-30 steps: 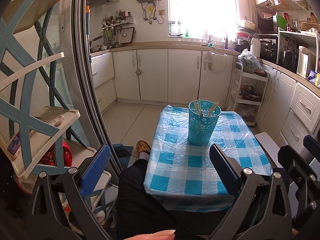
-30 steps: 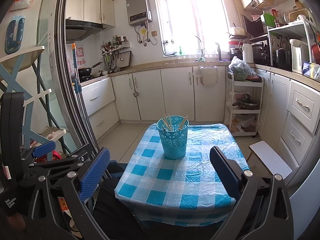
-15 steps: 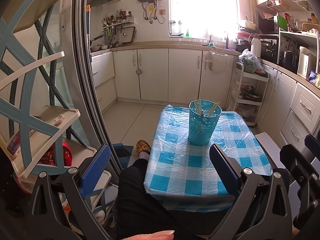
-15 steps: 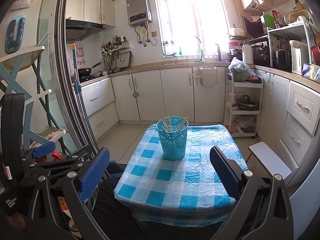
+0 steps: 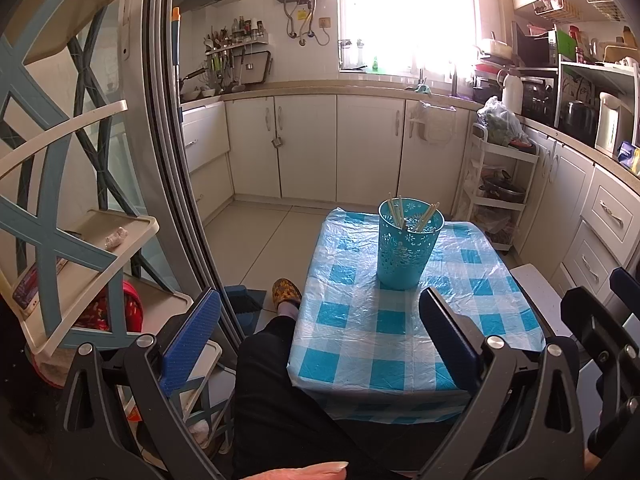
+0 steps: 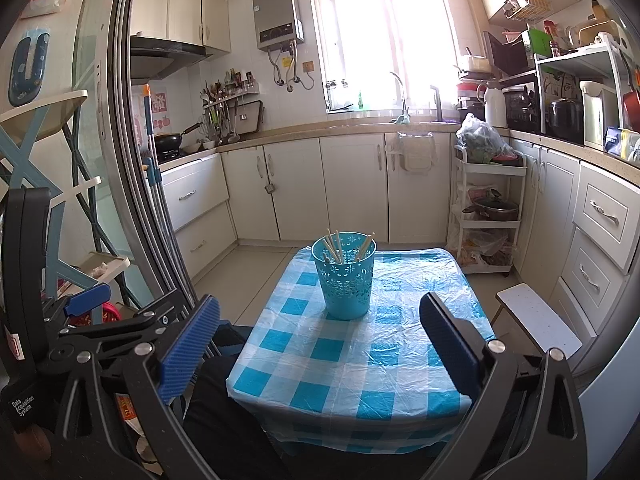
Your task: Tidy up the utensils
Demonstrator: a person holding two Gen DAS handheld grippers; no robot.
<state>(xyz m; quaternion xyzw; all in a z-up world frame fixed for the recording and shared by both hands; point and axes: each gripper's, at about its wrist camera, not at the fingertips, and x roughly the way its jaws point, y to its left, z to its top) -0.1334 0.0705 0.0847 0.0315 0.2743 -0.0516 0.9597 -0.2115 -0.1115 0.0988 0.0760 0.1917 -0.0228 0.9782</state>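
Note:
A teal perforated holder (image 5: 407,246) stands upright on a small table with a blue-and-white checked cover (image 5: 360,344). Several light wooden chopsticks (image 5: 400,212) stand in it. It also shows in the right wrist view (image 6: 346,276), with the chopsticks (image 6: 336,246) leaning inside. My left gripper (image 5: 320,332) is open and empty, held back from the table's near edge. My right gripper (image 6: 320,336) is open and empty too, over the near part of the table (image 6: 340,364). The other gripper shows at the left edge of the right wrist view (image 6: 86,300).
A sliding door frame (image 5: 172,160) and a shelf rack (image 5: 80,248) stand to the left. White cabinets (image 6: 352,188) line the back wall and right side. A white trolley (image 6: 486,216) and a small white stool (image 6: 538,326) stand right of the table. The person's legs (image 5: 280,400) are by the table's near left corner.
Almost nothing differs; the views have shifted very slightly. Both grippers stay open and empty, and the holder has not moved.

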